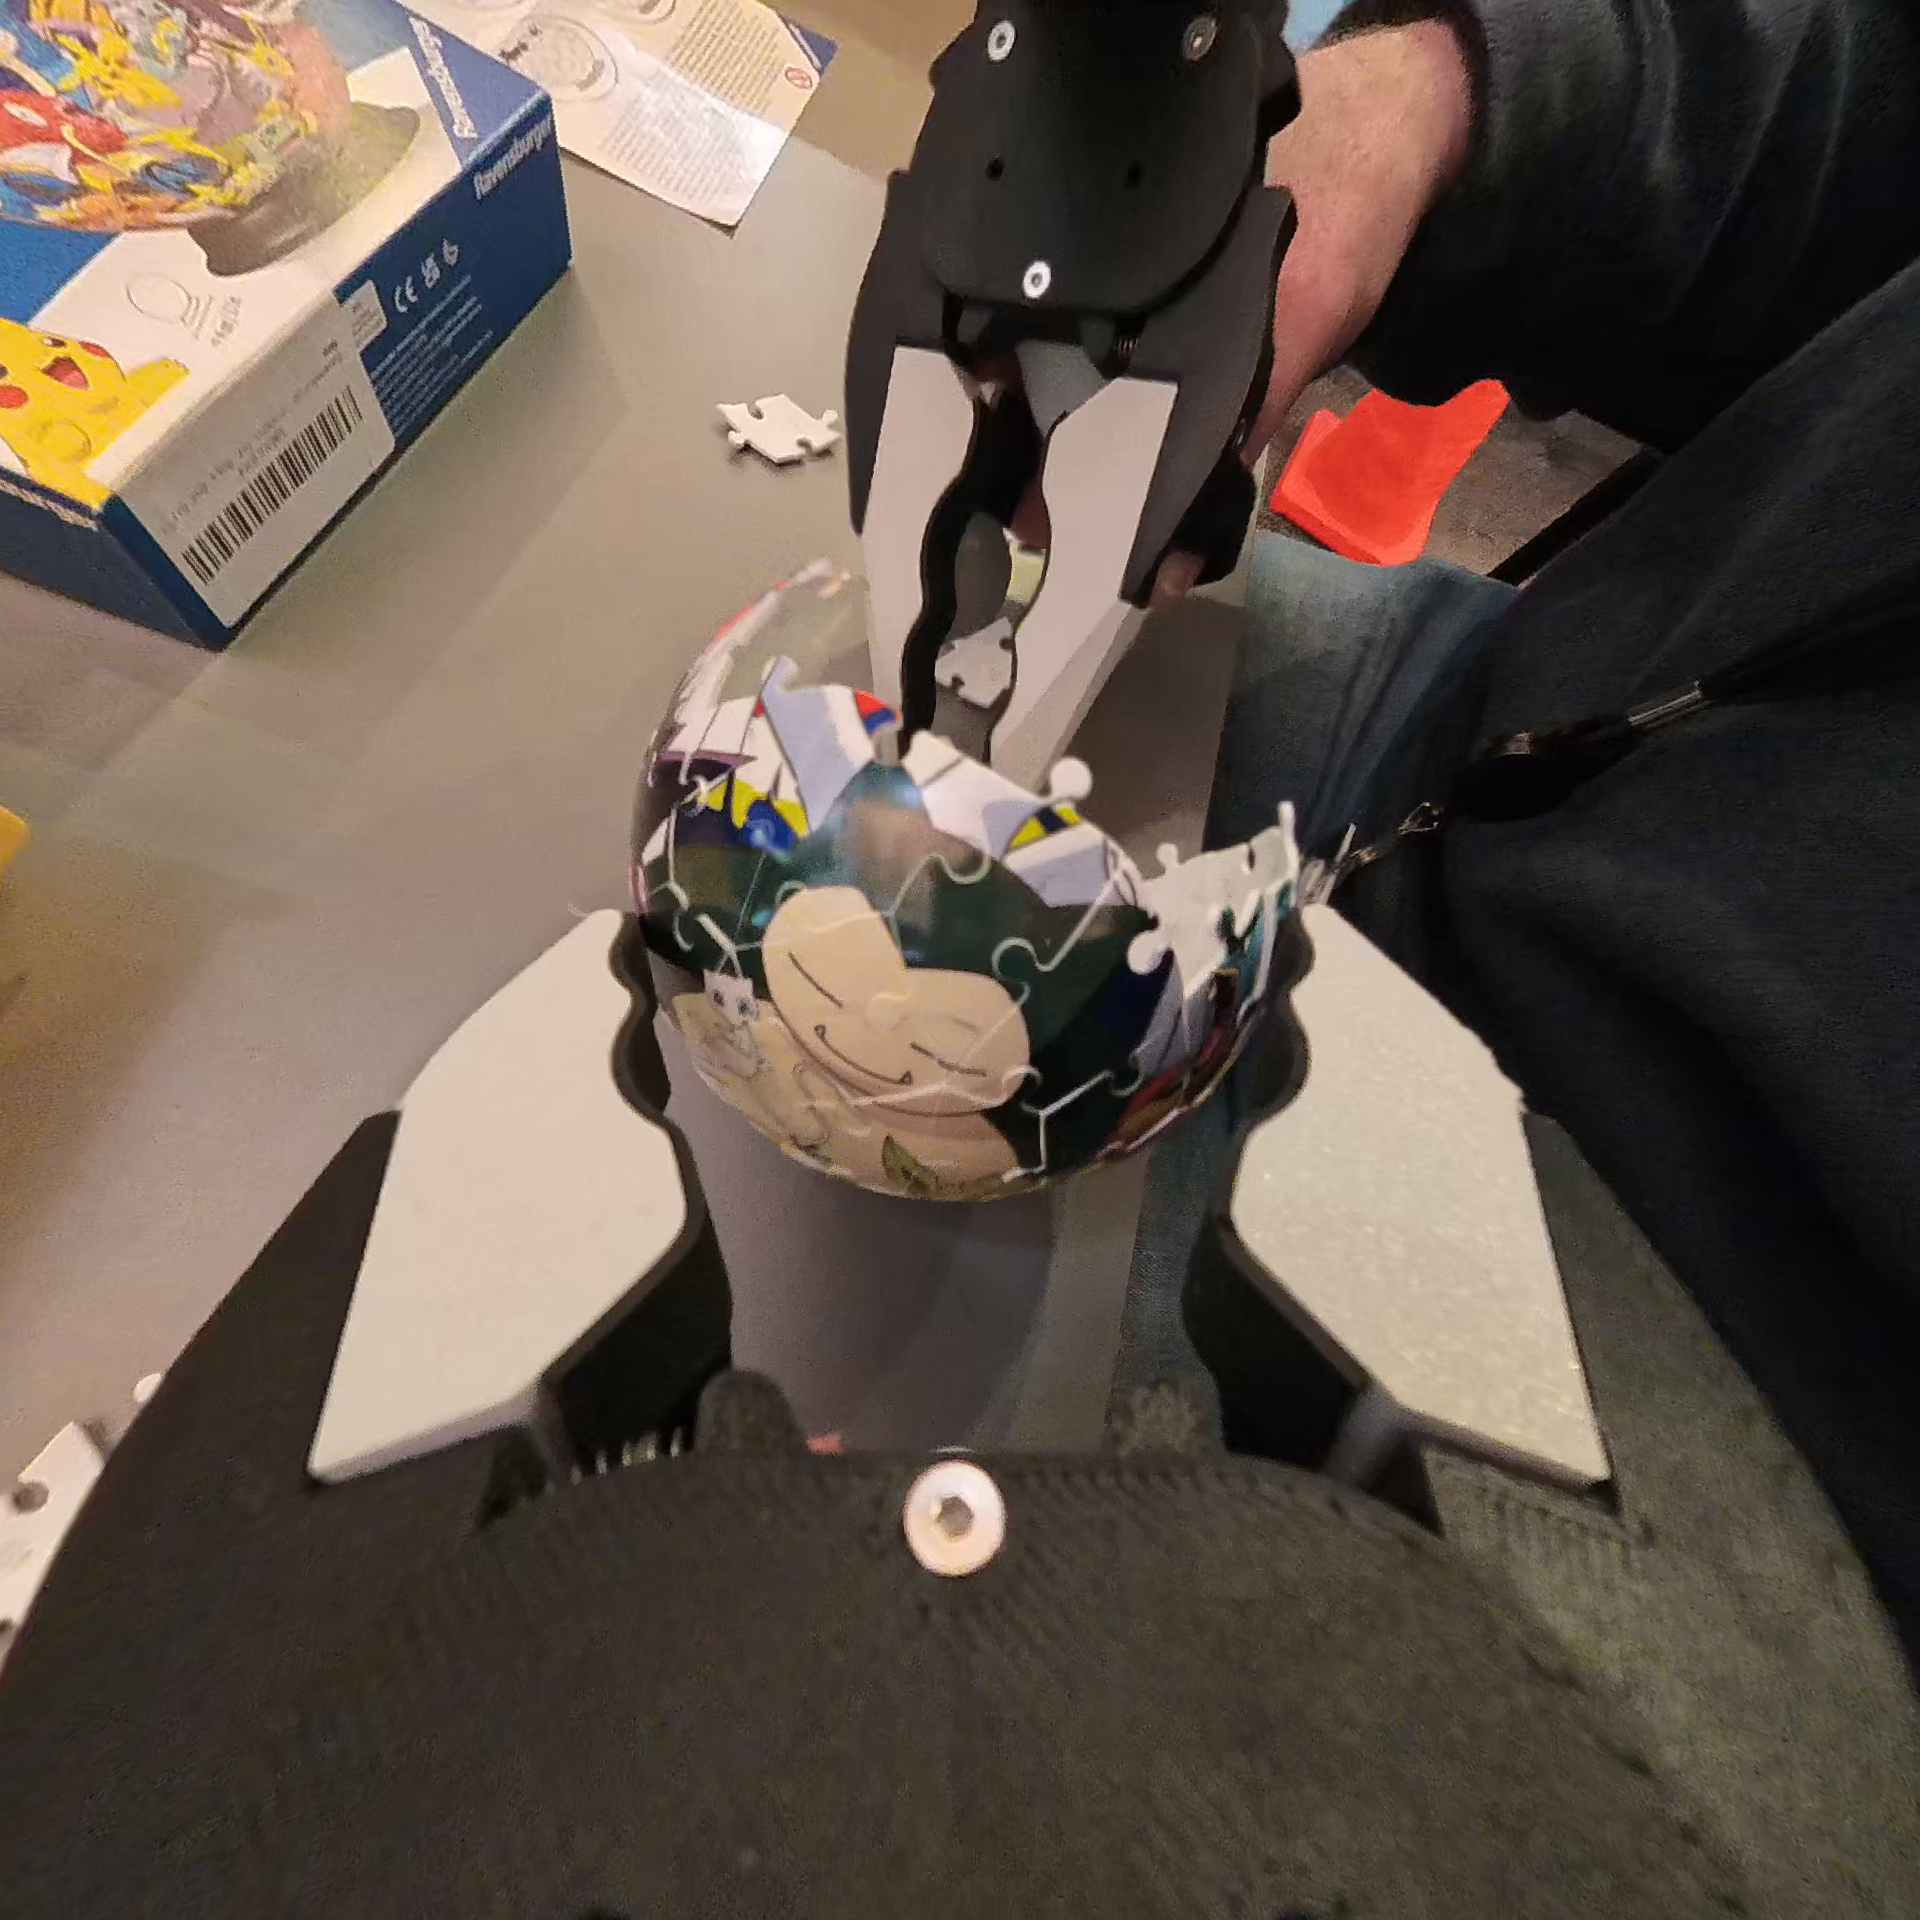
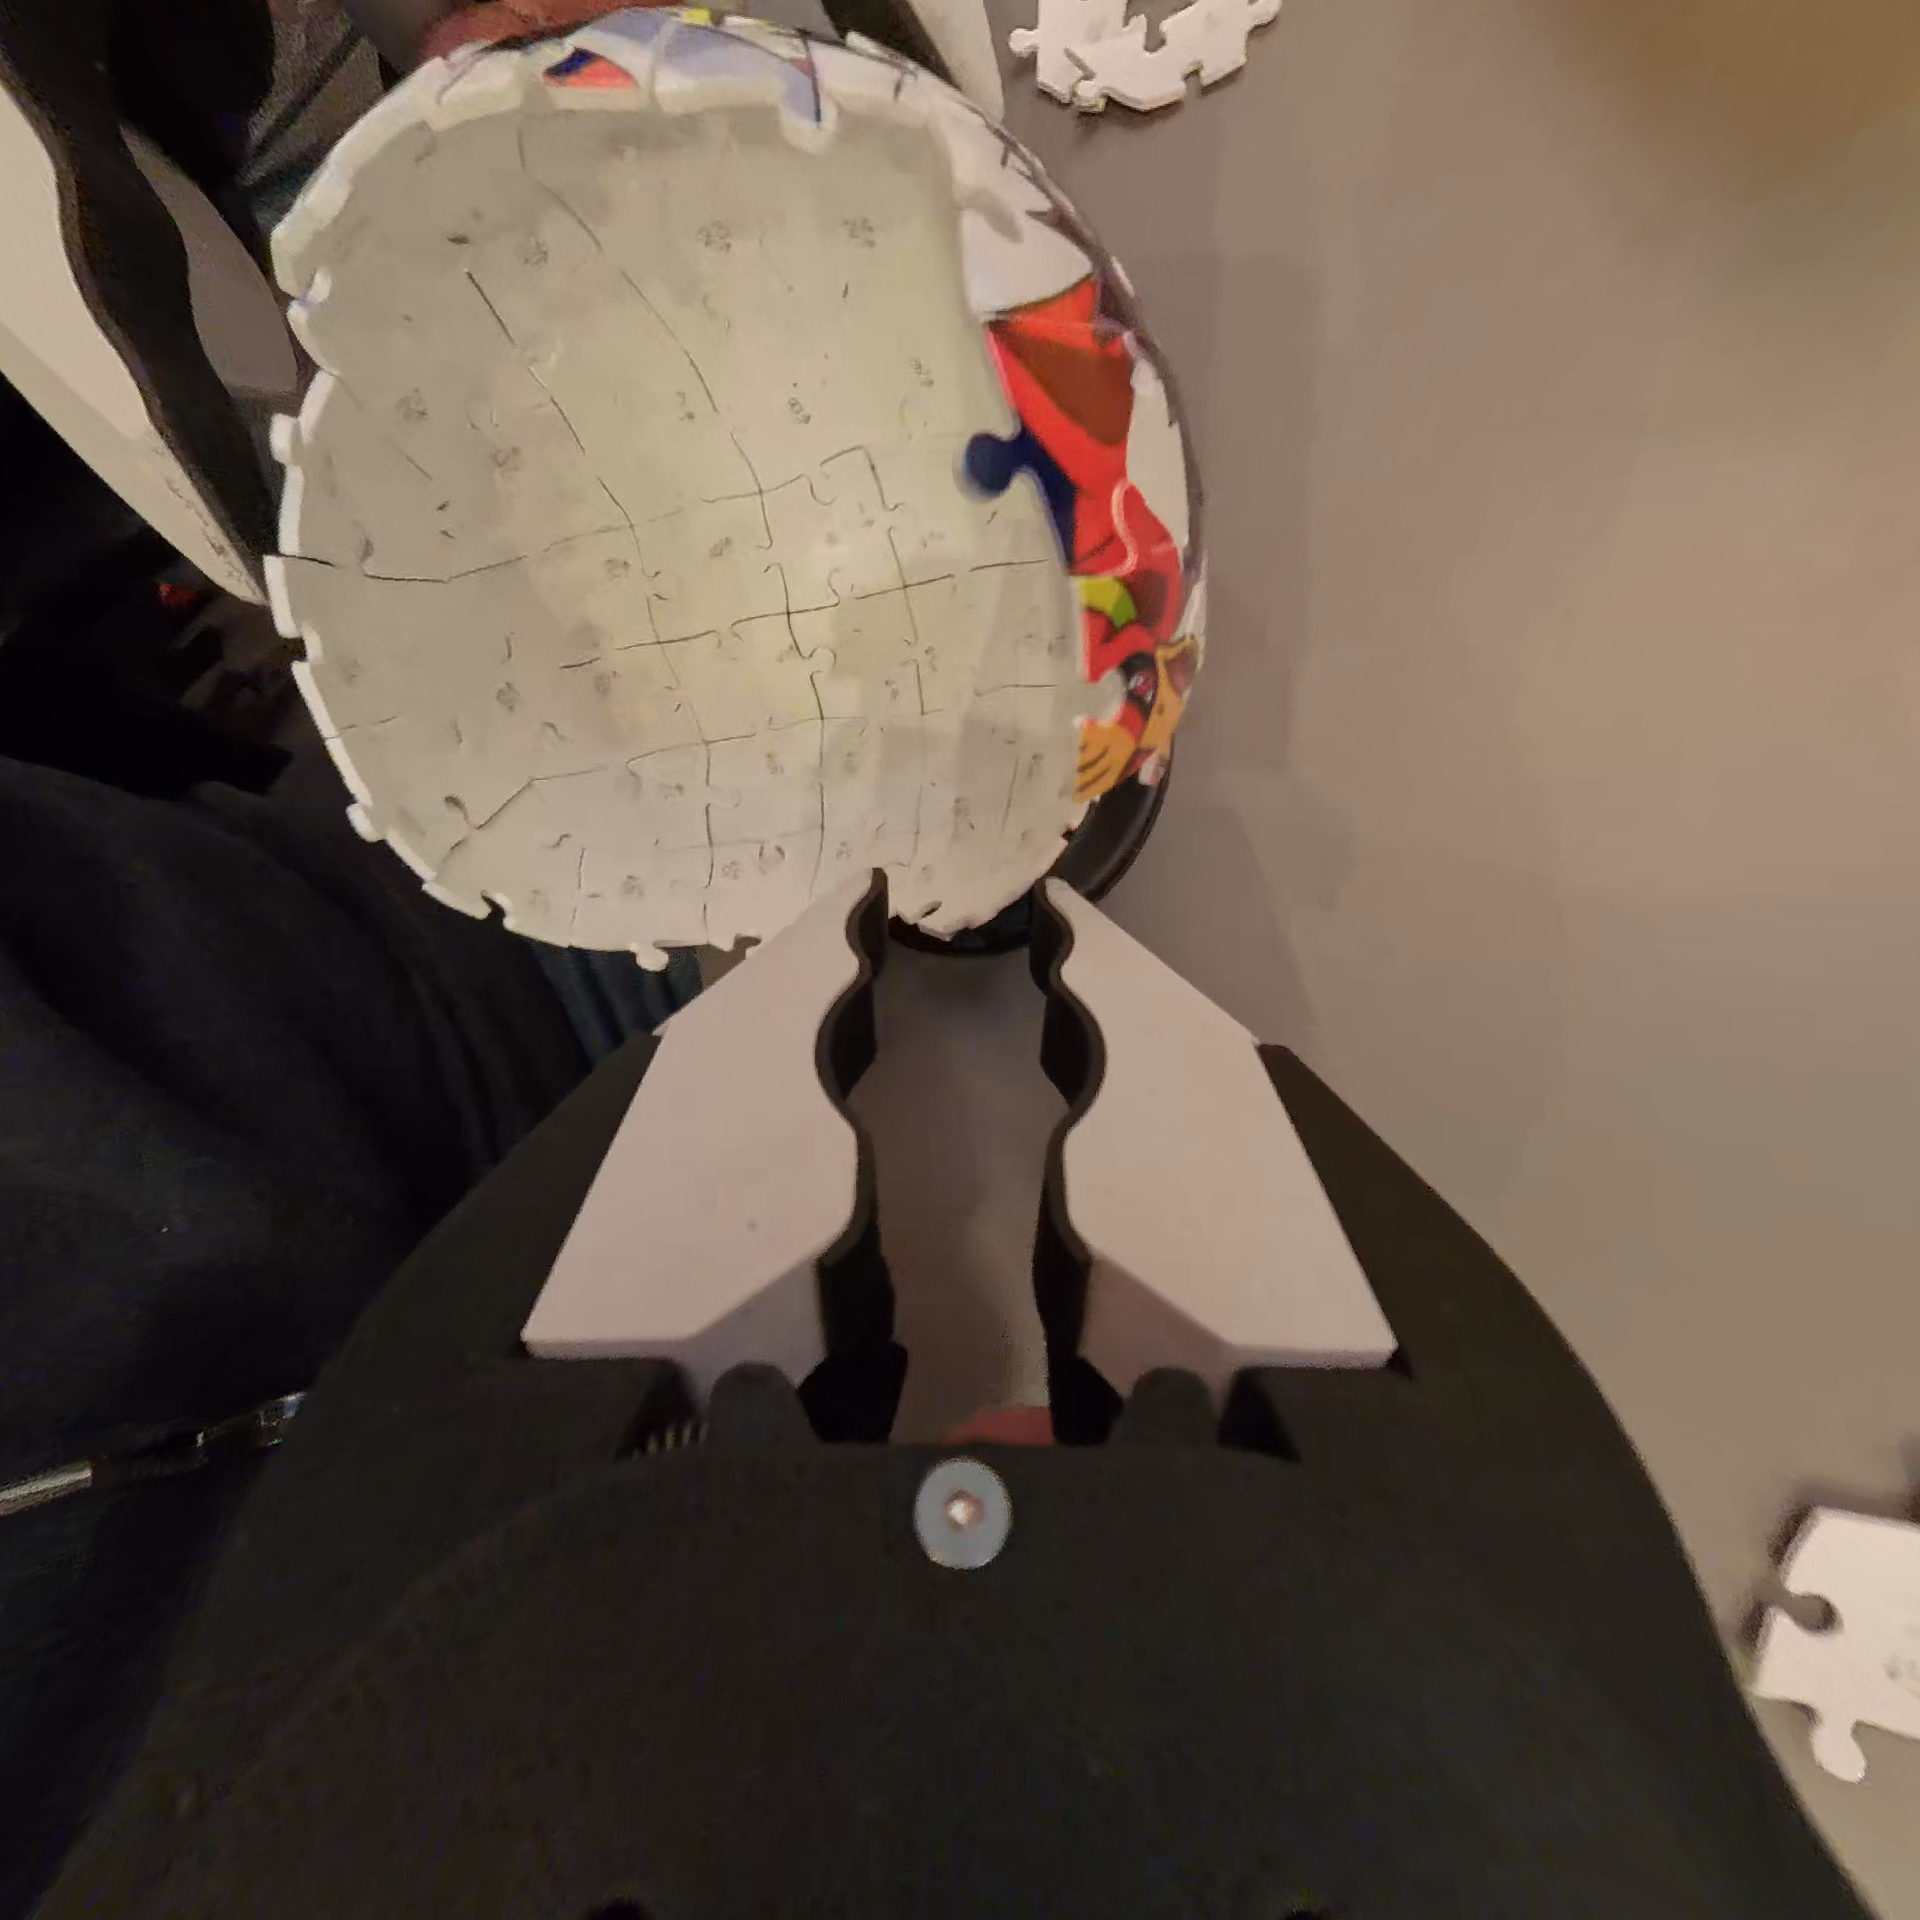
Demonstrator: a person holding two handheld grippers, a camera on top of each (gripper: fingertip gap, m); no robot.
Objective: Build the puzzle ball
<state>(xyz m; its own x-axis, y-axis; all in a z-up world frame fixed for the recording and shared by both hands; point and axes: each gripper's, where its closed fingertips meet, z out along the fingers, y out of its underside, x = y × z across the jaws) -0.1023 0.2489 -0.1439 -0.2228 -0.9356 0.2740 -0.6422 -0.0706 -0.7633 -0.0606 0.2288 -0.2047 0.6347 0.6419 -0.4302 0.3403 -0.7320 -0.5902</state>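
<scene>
The half-built puzzle ball [image 1: 935, 1018] is an open shell with a printed outside and a jagged upper rim. My left gripper [image 1: 961, 966] is shut on it, one finger on each side, and holds it above the grey table [image 1: 416, 831]. The right wrist view looks into the ball's white hollow inside [image 2: 675, 520]. My right gripper [image 2: 961, 909] is narrowly open. Its tips straddle the shell's rim, one on the inner side and one on the outer. It shows from above in the left wrist view [image 1: 956, 743], pointing down at the far rim. I see no loose piece between its fingers.
The blue puzzle box [image 1: 260, 260] and a paper leaflet [image 1: 665, 104] lie at the far left. Loose white pieces lie on the table [image 1: 779, 426] [image 1: 977, 655] [image 2: 1143, 52] [image 2: 1849, 1631]. A red cloth [image 1: 1392, 468] lies at the far right. A person's dark clothing [image 1: 1662, 935] is close by. There is about 9 centimetres between the tips of the two grippers.
</scene>
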